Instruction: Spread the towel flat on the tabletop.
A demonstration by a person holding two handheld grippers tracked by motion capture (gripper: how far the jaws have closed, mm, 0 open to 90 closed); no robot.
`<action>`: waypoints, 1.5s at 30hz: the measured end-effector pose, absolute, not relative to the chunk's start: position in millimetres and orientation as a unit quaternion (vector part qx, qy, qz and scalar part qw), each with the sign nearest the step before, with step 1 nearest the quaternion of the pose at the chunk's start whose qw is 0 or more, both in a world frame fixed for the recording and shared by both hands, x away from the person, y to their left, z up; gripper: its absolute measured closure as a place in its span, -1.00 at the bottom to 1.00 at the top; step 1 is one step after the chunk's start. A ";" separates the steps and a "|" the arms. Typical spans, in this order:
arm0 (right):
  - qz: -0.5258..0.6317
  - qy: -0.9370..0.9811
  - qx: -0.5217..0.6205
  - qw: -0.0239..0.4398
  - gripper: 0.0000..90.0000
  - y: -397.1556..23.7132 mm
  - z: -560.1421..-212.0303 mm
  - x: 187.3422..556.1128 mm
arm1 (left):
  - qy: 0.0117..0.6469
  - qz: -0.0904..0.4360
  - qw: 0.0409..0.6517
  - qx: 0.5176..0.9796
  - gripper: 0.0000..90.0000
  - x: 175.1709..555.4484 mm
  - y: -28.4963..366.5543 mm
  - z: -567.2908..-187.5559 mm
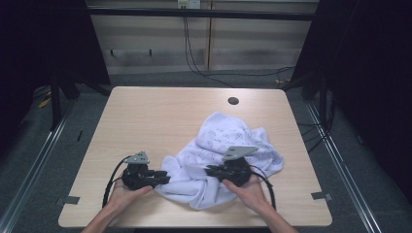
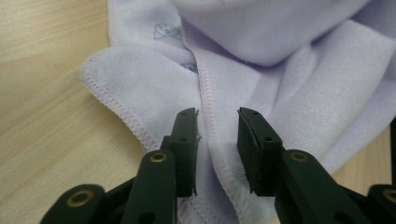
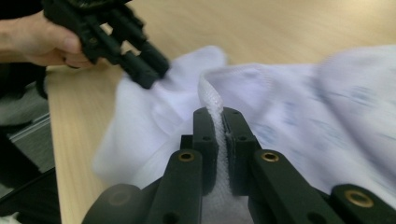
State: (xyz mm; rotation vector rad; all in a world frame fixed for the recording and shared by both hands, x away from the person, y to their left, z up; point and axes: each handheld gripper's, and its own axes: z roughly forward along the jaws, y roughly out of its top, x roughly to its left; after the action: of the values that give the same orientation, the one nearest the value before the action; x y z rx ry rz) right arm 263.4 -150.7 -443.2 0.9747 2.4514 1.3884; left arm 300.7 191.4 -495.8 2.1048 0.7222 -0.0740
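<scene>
Our right gripper has its jaws pinched together on a raised fold of the white towel, the hem standing up between the pads in the right gripper view. Our left gripper has its jaws parted, one on each side of a stitched hem that runs up between them, with the pads low over the cloth and not yet closed on it. In the high view the left gripper sits at the towel's left edge and the right gripper over its near middle, each held in one hand.

The towel lies crumpled on the near right part of the desk, its near edge close to the desk's front edge, with a faint printed pattern on the upper layers.

To do this grasp well, we judge that the left jaws should go down until the hem sits fully between the pads, and only then close, so that they catch the seam and not a loose single layer beside it. The right gripper should hold firm without pulling until the left has its bite; then the two can draw apart evenly to open the cloth.

We count one towel, two grippers, two hands and one round cable hole near the desk's far edge.
</scene>
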 end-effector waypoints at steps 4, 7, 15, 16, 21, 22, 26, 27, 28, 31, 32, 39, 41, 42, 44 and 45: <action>0.454 0.804 0.371 0.104 0.88 -200.9 -450.0 251.8 | 0.280 -0.030 0.431 0.857 0.48 297.3 185.5 -496.7; 0.438 0.803 0.391 0.106 0.88 -220.6 -459.6 246.3 | 0.265 -0.043 0.427 0.863 0.48 292.6 178.2 -497.4; 0.382 0.812 0.427 0.110 0.41 -255.0 -477.8 224.4 | 0.225 -0.057 0.434 0.870 0.41 274.5 163.6 -488.0; 0.387 0.807 0.429 0.119 0.34 -256.3 -474.2 225.1 | 0.225 -0.057 0.434 0.870 0.41 274.5 163.6 -488.0; 0.435 0.801 0.396 0.112 0.32 -240.3 -460.6 245.9 | 0.273 -0.023 0.476 0.836 0.52 296.9 194.6 -478.2; 0.435 0.801 0.396 0.112 0.32 -240.3 -460.6 245.9 | 0.273 -0.023 0.476 0.836 0.55 296.9 194.6 -478.2; 0.435 0.814 0.374 0.094 0.41 -205.2 -466.0 283.5 | 0.305 0.000 0.486 0.819 0.62 317.5 207.6 -478.7; 0.435 0.814 0.374 0.094 0.41 -205.2 -466.0 283.5 | 0.312 0.001 0.490 0.814 0.62 320.8 209.4 -480.0; 0.430 0.820 0.366 0.091 0.43 -192.2 -470.3 297.4 | 0.319 -0.002 0.486 0.814 0.61 323.6 211.9 -482.8; 0.414 0.832 0.361 0.080 0.44 -176.5 -482.5 312.8 | 0.317 -0.002 0.484 0.816 0.57 322.3 212.9 -483.5; 0.414 0.832 0.361 0.080 0.44 -176.5 -482.5 312.8 | 0.317 -0.002 0.484 0.816 0.57 322.3 212.9 -483.5; 0.383 0.849 0.353 0.089 0.41 -162.2 -500.2 324.3 | 0.308 -0.006 0.477 0.823 0.51 318.7 207.7 -485.6; 0.382 0.853 0.345 0.091 0.51 -160.1 -500.9 323.8 | 0.308 -0.005 0.474 0.825 0.50 318.5 206.1 -486.2; 0.380 0.858 0.332 0.095 0.65 -158.1 -500.8 322.4 | 0.308 -0.003 0.473 0.826 0.48 318.3 206.0 -486.1; 0.377 0.860 0.324 0.115 0.82 -155.8 -498.6 319.1 | 0.307 0.001 0.473 0.826 0.46 317.3 206.6 -485.3; 0.379 0.859 0.326 0.114 0.89 -156.0 -497.5 318.1 | 0.307 0.000 0.473 0.826 0.46 316.5 207.6 -484.5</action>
State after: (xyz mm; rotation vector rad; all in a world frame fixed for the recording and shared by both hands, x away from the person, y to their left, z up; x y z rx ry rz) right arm 318.1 -156.0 -497.5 0.9550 2.5179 1.1125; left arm 316.5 207.6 -484.5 2.0210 0.7505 0.0003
